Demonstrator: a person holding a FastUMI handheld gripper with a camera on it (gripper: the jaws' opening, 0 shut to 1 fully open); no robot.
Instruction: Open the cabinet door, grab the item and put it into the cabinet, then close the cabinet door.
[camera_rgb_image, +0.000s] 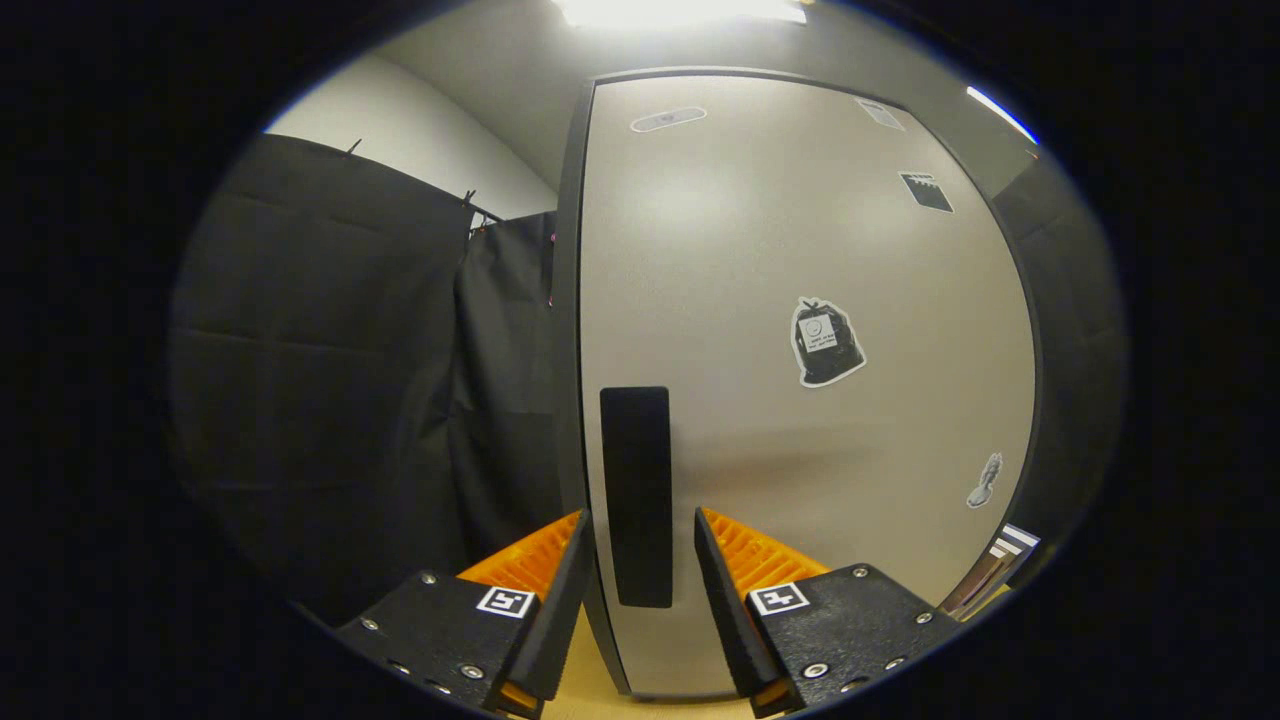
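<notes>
A tall grey cabinet door (800, 260) stands shut right in front of me. A black upright handle strip (636, 450) runs down it close to its left edge. My gripper (641, 515) is open, with the lower part of the handle between its two fingers. One finger sits just outside the door's left edge, the other in front of the door panel to the right of the handle. A small gap shows on each side of the handle, so neither finger visibly presses on it.
Black booth cloth (330, 400) hangs to the left of the cabinet and also to its right. Stickers (826, 343) dot the door panel. A strip of light wooden surface (585, 685) shows under the fingers at the cabinet's foot.
</notes>
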